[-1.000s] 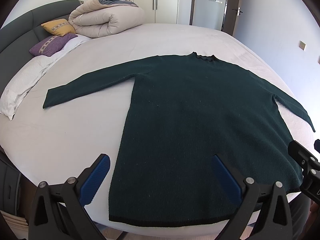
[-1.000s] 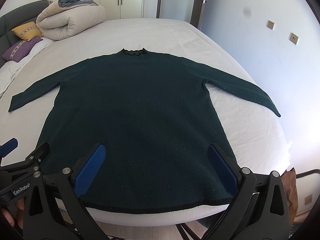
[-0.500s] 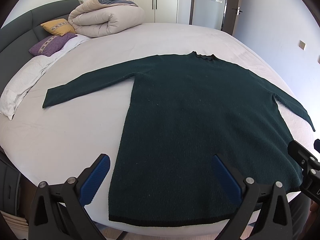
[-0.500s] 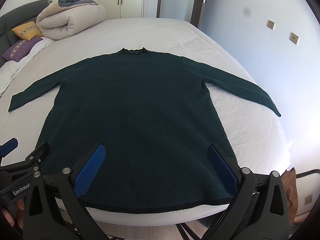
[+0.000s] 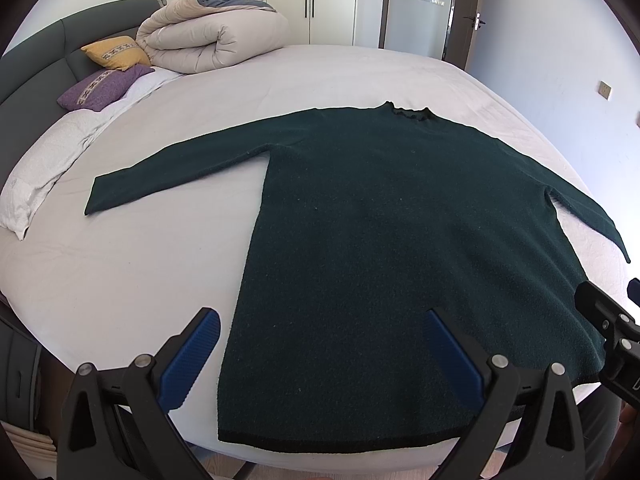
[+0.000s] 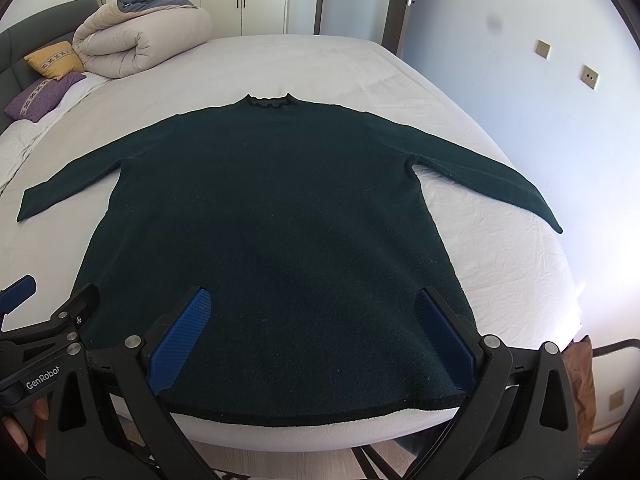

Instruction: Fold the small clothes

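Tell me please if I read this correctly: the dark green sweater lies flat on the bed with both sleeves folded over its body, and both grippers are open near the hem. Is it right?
Not quite. The sweater does lie flat on the bed, but its sleeves are spread outward to each side, not folded over, as the right wrist view shows. The left gripper and the right gripper are open near the hem.

Bright, even daylight fills both views, with a blown-out glare at the near right edge of the bed [image 6: 532, 280] in the right wrist view. Shadows are soft. Fisheye distortion bends the edges, dark vignette fills the corners, and focus stays sharp throughout.
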A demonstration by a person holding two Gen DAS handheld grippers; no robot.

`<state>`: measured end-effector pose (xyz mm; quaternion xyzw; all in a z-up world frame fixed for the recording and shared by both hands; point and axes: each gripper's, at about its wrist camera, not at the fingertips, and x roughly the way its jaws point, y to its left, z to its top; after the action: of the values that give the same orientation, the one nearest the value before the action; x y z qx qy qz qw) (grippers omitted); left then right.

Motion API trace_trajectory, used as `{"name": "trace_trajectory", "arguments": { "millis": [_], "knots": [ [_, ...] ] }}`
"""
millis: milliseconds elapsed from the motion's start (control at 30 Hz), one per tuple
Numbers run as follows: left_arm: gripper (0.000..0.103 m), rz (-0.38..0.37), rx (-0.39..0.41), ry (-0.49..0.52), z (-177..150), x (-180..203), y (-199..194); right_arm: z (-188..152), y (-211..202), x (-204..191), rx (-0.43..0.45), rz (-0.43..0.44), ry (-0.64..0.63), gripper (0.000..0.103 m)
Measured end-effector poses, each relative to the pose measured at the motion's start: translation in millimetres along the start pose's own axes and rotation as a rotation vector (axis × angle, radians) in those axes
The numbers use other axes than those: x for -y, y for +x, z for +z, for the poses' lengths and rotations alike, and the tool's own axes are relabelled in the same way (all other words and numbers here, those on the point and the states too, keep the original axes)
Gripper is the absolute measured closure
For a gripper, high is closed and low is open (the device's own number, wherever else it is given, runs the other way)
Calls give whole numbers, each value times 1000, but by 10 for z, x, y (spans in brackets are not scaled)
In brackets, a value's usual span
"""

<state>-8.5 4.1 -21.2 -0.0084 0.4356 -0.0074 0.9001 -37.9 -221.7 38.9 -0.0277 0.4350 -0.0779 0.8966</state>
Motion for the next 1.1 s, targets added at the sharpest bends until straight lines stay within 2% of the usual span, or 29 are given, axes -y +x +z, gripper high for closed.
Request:
{"name": "trace_trajectory", "arguments": {
  "millis": [333, 567, 700, 800, 867, 933, 967, 1033, 1100],
  "knots": [
    [0, -25, -7, -3, 2, -45, 5, -19, 9, -8, -1, -3, 1, 0],
    [0, -109, -46, -28, -19, -57, 100, -37, 48, 64, -20, -4, 24, 0],
    [0, -126, -71, -43, -19, -40, 186, -3, 135, 292, -26, 19, 82, 0],
    [0, -171, -78, -50, 3, -21, 246, 49, 195, 619, -2, 75, 161, 0],
    [0, -192, -43, -41, 36, 8, 257, 118, 265, 1021, 27, 124, 266, 0],
    [0, -253, -20, -26, 90, 64, 294, 180, 359, 1455, 49, 170, 372, 0],
    [0, -278, -52, -21, 116, 93, 341, 196, 427, 1761, 69, 200, 456, 0],
    [0, -268, -133, -21, 159, 148, 461, 175, 565, 2358, 119, 252, 635, 0],
    [0, -295, -152, -56, 213, 154, 543, 91, 724, 2973, 159, 286, 836, 0]
  ]
}}
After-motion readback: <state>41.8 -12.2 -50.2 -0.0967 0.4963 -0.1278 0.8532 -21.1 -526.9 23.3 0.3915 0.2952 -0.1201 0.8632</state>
